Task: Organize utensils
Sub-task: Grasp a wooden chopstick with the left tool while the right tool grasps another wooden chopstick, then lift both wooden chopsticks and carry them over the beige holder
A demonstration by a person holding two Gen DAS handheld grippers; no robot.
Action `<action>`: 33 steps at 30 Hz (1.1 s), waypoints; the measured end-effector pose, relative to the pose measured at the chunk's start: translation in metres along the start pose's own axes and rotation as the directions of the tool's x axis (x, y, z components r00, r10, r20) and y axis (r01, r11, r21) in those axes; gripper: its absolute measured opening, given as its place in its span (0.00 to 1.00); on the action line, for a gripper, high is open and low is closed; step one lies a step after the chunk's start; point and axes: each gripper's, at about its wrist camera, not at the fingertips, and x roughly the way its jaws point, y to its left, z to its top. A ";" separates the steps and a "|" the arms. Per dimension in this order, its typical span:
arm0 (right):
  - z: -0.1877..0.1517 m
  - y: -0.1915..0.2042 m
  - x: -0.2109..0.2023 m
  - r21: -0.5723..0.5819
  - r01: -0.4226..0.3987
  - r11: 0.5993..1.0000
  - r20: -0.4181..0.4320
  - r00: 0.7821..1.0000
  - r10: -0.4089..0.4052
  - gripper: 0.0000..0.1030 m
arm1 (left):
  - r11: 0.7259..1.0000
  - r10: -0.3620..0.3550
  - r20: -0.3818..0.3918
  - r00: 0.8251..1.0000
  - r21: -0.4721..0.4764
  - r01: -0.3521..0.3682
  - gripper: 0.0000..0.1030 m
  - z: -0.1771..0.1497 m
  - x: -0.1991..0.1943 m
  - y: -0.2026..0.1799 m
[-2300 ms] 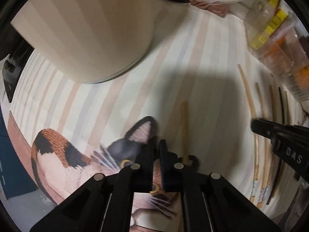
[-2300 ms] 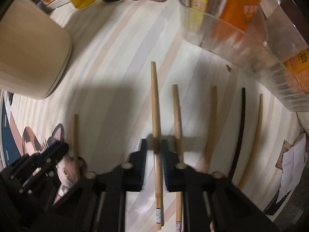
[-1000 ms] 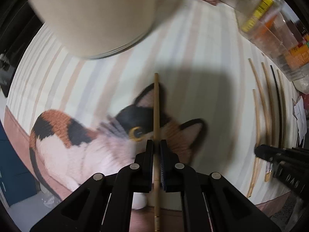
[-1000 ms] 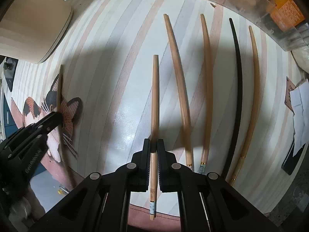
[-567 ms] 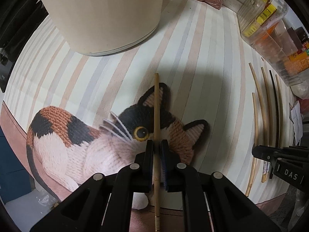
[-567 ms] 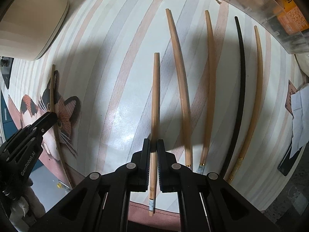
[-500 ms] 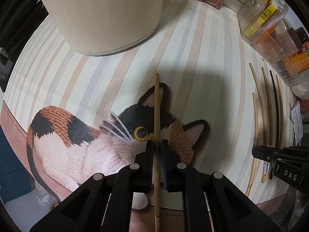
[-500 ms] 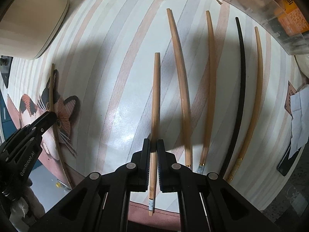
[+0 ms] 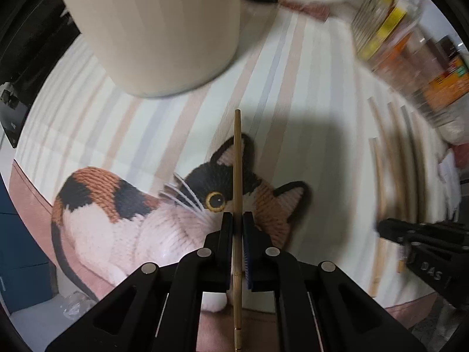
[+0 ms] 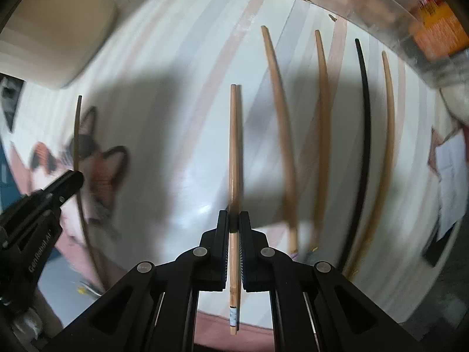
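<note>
left wrist: chopstick (image 9: 237, 176) clamped between left claw (image 9: 238, 220) jaws.

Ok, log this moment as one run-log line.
left gripper: shut on thin chopstick | right gripper: shut on banded chopstick | on table: four chopsticks | holder: beige container
</note>
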 end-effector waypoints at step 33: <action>0.155 0.138 -0.330 -0.274 -0.267 0.924 0.681 0.624 0.383 0.06 | 0.977 -0.014 0.672 0.740 -0.149 0.155 0.04 0.197 -0.298 0.094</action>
